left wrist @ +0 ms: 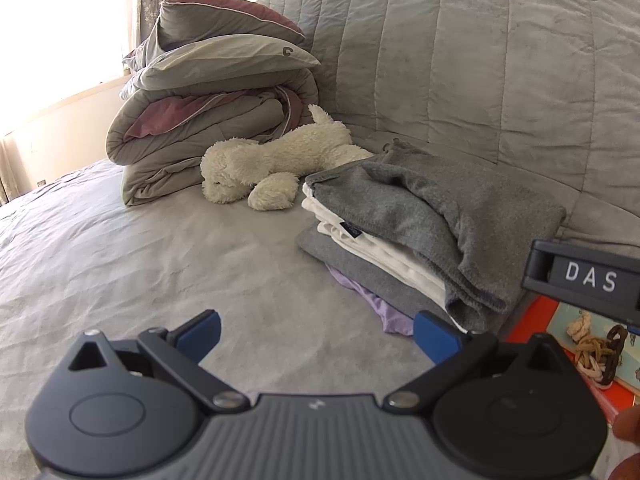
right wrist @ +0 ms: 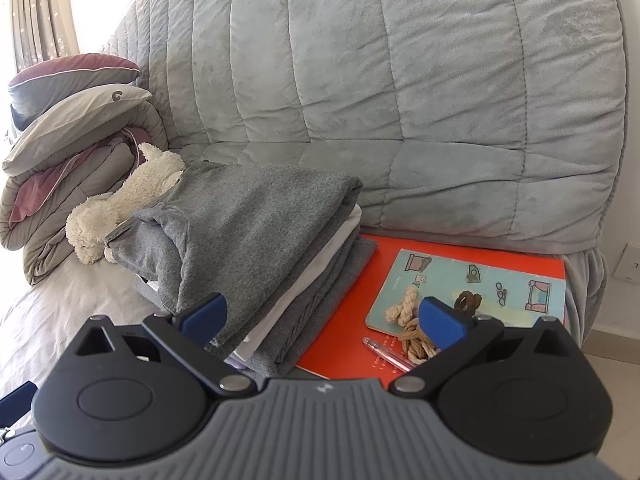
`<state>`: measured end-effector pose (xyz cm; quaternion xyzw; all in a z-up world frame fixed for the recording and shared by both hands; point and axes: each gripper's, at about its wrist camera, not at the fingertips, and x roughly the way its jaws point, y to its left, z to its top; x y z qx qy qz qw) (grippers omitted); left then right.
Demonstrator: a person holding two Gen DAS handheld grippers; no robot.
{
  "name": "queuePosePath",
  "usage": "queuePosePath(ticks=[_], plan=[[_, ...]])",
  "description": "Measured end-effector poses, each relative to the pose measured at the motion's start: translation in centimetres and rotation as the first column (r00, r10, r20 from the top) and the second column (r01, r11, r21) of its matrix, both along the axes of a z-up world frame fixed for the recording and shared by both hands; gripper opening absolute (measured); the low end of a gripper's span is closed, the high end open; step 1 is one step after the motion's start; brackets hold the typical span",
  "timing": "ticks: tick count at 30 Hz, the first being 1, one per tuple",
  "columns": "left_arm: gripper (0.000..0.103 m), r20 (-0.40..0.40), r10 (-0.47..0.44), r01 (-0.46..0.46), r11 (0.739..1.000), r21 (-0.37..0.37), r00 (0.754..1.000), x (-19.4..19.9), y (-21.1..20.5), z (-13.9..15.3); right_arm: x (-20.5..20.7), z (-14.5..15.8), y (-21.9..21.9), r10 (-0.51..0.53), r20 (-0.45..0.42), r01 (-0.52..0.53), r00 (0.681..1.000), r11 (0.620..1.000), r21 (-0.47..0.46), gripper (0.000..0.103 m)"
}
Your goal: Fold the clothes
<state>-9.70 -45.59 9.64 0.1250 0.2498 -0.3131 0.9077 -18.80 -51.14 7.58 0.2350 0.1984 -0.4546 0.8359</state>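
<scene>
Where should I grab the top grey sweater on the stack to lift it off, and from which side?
Grip the grey sweater at its thick rolled fold along the near edge, coming in low from the front. That edge overhangs the white garment below, so one finger could slip under it. The right gripper, open, is nearest.

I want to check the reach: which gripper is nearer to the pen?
Right. The right gripper hangs open just above the pen. The left gripper is open over the bedsheet, beyond the stack of folded clothes.
</scene>
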Motion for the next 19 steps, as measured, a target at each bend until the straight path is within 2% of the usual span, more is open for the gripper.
queuePosePath(ticks=[19], plan=[[0.102, 0.009, -0.010, 0.010, 1.000, 0.007, 1.000, -0.78, -0.54, -0.04, -0.27, -0.29, -0.26, -0.011, 0.011, 0.011, 1.000, 1.000, 0.028, 0.103]])
